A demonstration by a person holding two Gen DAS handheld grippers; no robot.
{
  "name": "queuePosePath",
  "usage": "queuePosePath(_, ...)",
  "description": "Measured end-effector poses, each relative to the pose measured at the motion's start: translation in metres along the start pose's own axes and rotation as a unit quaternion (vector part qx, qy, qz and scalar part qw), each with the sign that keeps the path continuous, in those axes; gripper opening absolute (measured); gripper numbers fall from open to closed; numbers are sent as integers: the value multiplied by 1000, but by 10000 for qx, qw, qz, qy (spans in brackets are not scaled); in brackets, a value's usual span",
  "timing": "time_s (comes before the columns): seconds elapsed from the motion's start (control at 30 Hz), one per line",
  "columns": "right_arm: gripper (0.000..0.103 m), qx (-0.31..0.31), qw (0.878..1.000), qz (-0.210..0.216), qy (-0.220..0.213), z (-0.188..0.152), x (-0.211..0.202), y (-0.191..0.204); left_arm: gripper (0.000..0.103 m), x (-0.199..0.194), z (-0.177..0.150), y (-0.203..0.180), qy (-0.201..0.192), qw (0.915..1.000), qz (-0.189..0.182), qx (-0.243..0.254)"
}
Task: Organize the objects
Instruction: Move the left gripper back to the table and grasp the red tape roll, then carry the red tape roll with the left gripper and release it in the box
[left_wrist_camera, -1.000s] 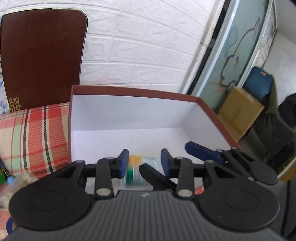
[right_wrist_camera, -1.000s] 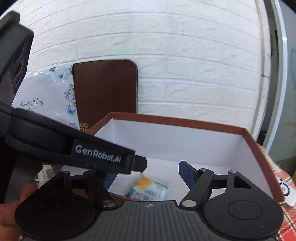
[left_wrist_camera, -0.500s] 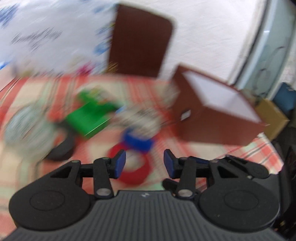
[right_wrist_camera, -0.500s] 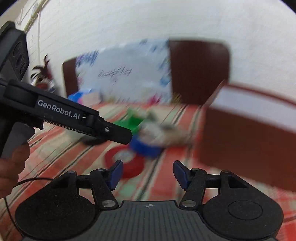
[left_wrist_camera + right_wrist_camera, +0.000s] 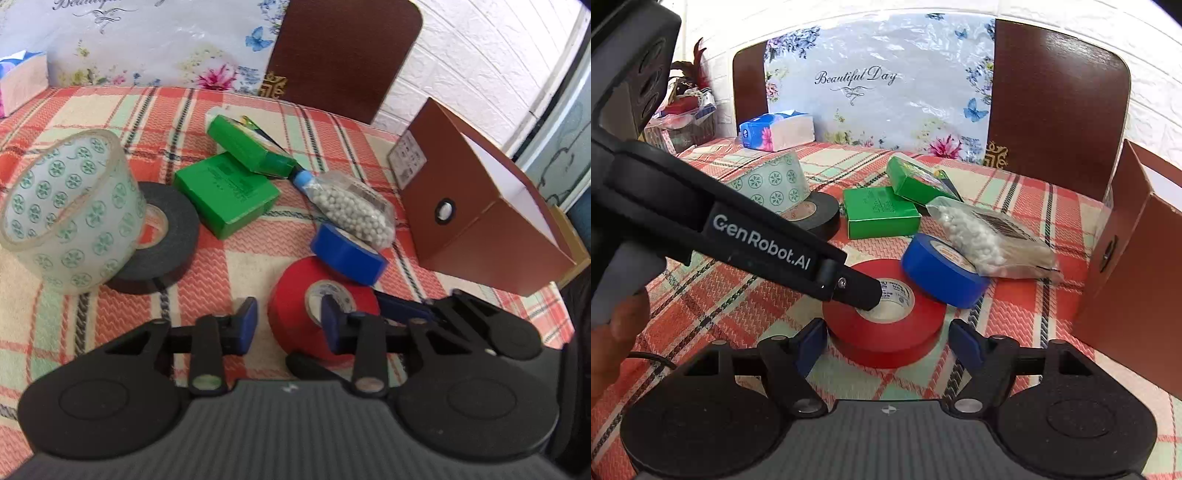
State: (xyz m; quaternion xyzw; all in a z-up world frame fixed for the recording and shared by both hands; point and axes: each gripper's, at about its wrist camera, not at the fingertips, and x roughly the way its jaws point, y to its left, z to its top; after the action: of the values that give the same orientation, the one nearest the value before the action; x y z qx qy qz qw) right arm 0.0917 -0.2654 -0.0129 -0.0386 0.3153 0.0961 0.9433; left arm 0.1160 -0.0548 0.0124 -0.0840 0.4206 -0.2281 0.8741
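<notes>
A red tape roll (image 5: 291, 306) (image 5: 886, 325) lies flat on the plaid cloth. My left gripper (image 5: 288, 325) straddles its near wall. One fingertip (image 5: 864, 295) sits in the core and the other stands just outside the rim, with a sliver of cloth showing. Its jaws are closing and the pads do not press. My right gripper (image 5: 888, 345) has the same roll between its pads. Its jaws are opening and they do not grip. A blue tape roll (image 5: 347, 254) (image 5: 942, 273) leans on the red one's far edge.
A bag of white beads (image 5: 986, 236) rests on the blue roll. Two green boxes (image 5: 225, 192), a black tape roll (image 5: 162, 236) and a clear patterned roll (image 5: 70, 210) lie to the left. The brown box (image 5: 480, 221) stands at the right. A tissue pack (image 5: 779, 131) sits far back.
Both grippers left the space over the brown box, swung left and came down onto the red tape roll. The left jaws are narrower now than half a second ago.
</notes>
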Motion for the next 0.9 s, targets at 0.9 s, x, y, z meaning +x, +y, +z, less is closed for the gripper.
queuePosePath(0.9,69,60,9978,-639,-185,5,-81,-16,32,-42,8,-84,26,9979,-271,595)
